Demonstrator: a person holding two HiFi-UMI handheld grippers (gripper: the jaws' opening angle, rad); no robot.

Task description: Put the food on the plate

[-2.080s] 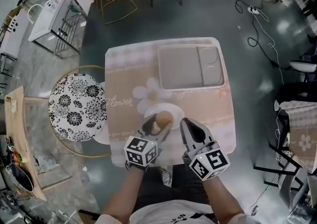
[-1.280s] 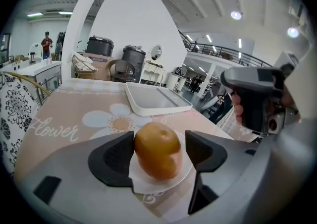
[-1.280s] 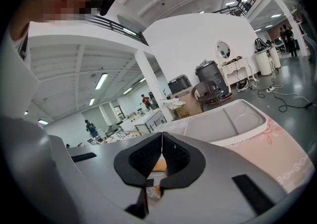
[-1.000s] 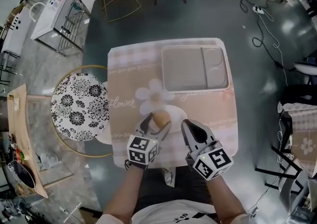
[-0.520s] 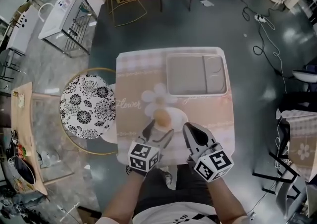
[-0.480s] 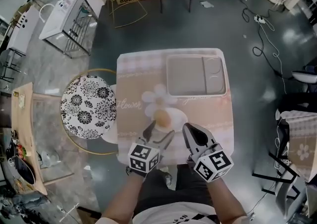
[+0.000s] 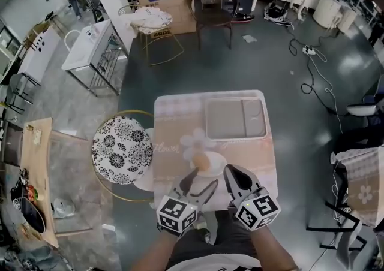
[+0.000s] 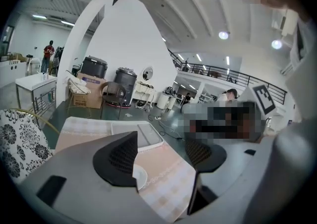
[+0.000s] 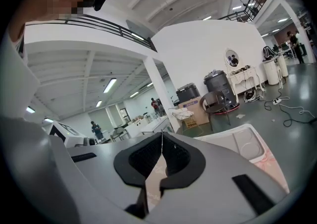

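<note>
Head view puts the task close to finished, by the look of it: the single piece of food (image 7: 199, 159), a round brownish bun-like item, already sits on the one white plate (image 7: 219, 163), just below the frame's centre on the table (image 7: 264, 162). What seems left is only drawing the tools away. The left gripper (image 7: 201, 181) hovers just below the plate with its jaws spread and nothing between them; the right gripper (image 7: 233, 174), lower right of the plate, has its jaws pressed together, empty. One grey tray (image 7: 236, 118) lies bare above.
</note>
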